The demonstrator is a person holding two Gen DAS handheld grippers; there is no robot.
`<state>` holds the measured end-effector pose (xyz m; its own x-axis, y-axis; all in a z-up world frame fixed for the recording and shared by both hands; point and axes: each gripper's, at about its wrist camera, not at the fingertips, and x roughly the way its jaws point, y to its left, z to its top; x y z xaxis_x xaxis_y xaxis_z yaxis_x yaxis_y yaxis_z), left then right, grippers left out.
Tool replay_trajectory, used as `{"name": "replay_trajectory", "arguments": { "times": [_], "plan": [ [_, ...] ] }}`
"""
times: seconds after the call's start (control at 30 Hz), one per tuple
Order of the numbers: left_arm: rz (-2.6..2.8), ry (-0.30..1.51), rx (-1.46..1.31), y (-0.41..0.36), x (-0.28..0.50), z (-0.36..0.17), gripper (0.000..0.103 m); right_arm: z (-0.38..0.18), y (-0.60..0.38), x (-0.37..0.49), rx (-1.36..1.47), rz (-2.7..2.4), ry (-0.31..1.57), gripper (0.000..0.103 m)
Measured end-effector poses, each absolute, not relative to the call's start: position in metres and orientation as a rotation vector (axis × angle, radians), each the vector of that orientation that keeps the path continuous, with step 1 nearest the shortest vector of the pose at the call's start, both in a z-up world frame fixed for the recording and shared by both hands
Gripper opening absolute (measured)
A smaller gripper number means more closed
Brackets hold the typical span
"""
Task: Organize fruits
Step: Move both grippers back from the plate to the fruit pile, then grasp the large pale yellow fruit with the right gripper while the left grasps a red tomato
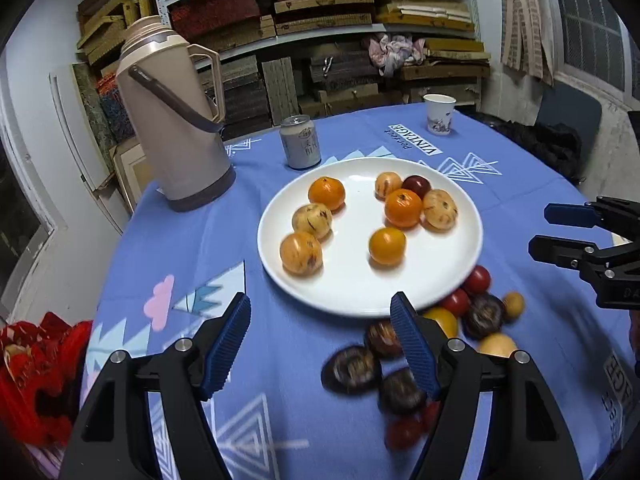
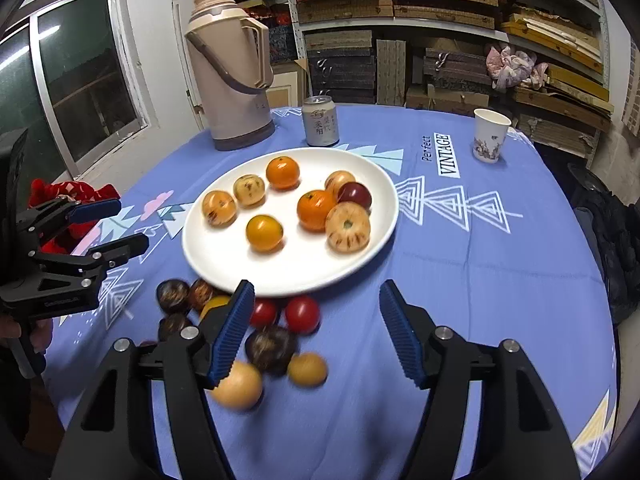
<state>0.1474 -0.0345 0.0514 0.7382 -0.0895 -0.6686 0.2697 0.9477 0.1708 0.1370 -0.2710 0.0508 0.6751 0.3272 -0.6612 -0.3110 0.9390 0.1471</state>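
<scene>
I see my left gripper [image 1: 320,312] low in the left wrist view, jaws spread apart with nothing between the blue pads; it grasps nothing. My right gripper [image 2: 316,300] sits low in the right wrist view, likewise released and empty. Each gripper also shows at the side edge of the other's view. The white plate [image 1: 460,260] lies at the centre of both frames on the blue tablecloth [image 1: 180,240]. On it I count eight fruits: oranges, one of them [image 1: 403,208] right of centre, speckled yellow ones, and a dark red plum [image 1: 417,186] at the far side. Loose fruits [image 2: 276,350] lie on the cloth just beside the plate's near rim, in the lower middle of the right wrist view: dark brown ones, red tomatoes [image 2: 302,314], and yellow ones, some blurred. A beige thermos [image 1: 172,120] stands upper left, a can [image 1: 300,142] just beyond the plate, and a paper cup [image 1: 439,114] upper right.
</scene>
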Motion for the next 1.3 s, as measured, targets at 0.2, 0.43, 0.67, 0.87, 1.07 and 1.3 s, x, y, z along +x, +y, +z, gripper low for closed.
{"name": "replay_trajectory", "arguments": {
  "times": [0.2, 0.43, 0.67, 0.87, 1.07, 1.3],
  "plan": [
    [-0.202, 0.766, 0.204, -0.020, 0.119, 0.032, 0.074, 0.029, -0.258, 0.111, 0.015, 0.407, 0.791, 0.072],
    [-0.233, 0.810, 0.171, -0.014, 0.095, 0.005, 0.075, 0.000, -0.237, 0.092, -0.009, 0.439, 0.850, 0.074],
    [-0.256, 0.830, 0.152, -0.014, 0.090, -0.007, 0.075, -0.012, -0.218, 0.093, -0.087, 0.455, 0.887, 0.068],
    [-0.269, 0.844, 0.150, -0.013, 0.087, -0.012, 0.075, -0.019, -0.206, 0.109, -0.119, 0.442, 0.928, 0.061],
    [-0.286, 0.859, 0.174, -0.020, 0.084, -0.018, 0.075, -0.018, -0.196, 0.122, -0.133, 0.437, 0.933, 0.059],
    [-0.289, 0.895, 0.162, -0.021, 0.092, -0.027, 0.075, -0.018, -0.201, 0.115, -0.107, 0.445, 0.936, 0.044]
  ]
}}
